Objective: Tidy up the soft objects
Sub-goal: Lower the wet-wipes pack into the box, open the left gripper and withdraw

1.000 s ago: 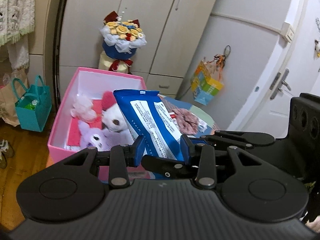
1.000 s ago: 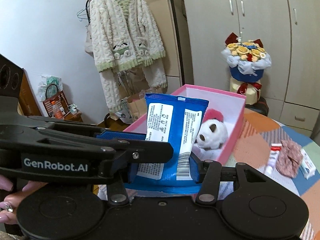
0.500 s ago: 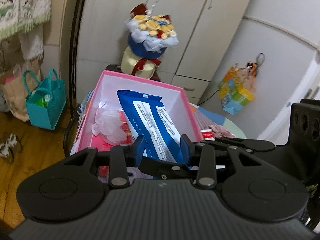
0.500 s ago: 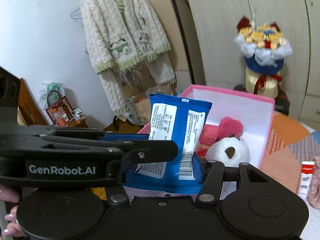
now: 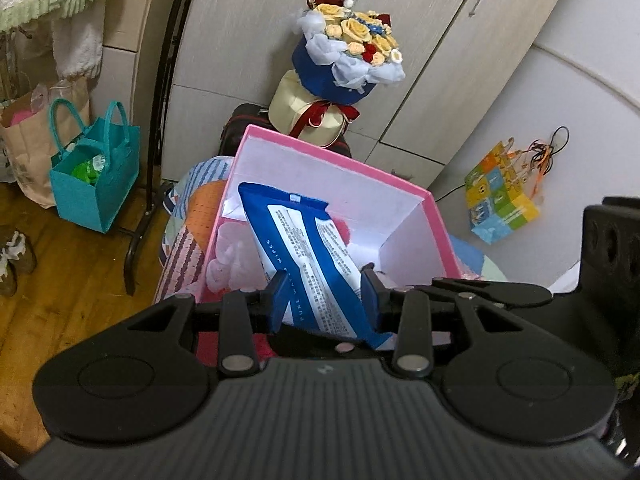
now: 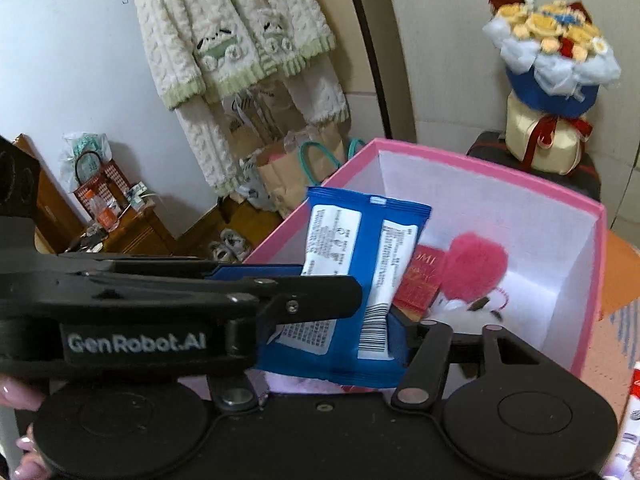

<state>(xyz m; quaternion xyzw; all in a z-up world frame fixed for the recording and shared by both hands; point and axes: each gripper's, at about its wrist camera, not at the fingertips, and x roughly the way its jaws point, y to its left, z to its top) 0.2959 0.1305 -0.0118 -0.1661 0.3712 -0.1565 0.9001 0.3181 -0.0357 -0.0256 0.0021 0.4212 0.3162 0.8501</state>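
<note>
Bedroom clutter is framing this one: pale wardrobe doors [image 5: 420, 60] at the back, a flower bouquet [image 5: 348, 56] in front of them, a knitted cardigan [image 6: 224, 40] hanging on the wall, a teal bag [image 5: 94, 184] on the wooden floor. And in the middle of it all, the pink box [image 5: 436, 216] is sitting open on a patterned table [image 5: 188, 236], and that is where the action is heading.

Both tools are carrying the blue wipes pack [image 5: 308, 256] together, and it is hanging tilted over the box mouth, its far end already dipping inside below the rim. The left gripper [image 5: 324, 300] is clamping the pack's near end, pads pressing on both sides. The right gripper [image 6: 352, 312] is a different story: its jaws have just been opening, the pack is between them, and with the left tool crossing in front I cannot tell whether its pads are pressing on the pack.

So how far along are we? Looking good, I would say. A pink pompom [image 6: 472, 268], a white plush toy [image 5: 236, 264] and a red booklet [image 6: 420, 284] are already lying in the box. The pack is nearly home but not yet released. Over at the right edge of the table, a small packet [image 6: 634, 392] is waiting outside the box, so there seems to be more tidying left.
</note>
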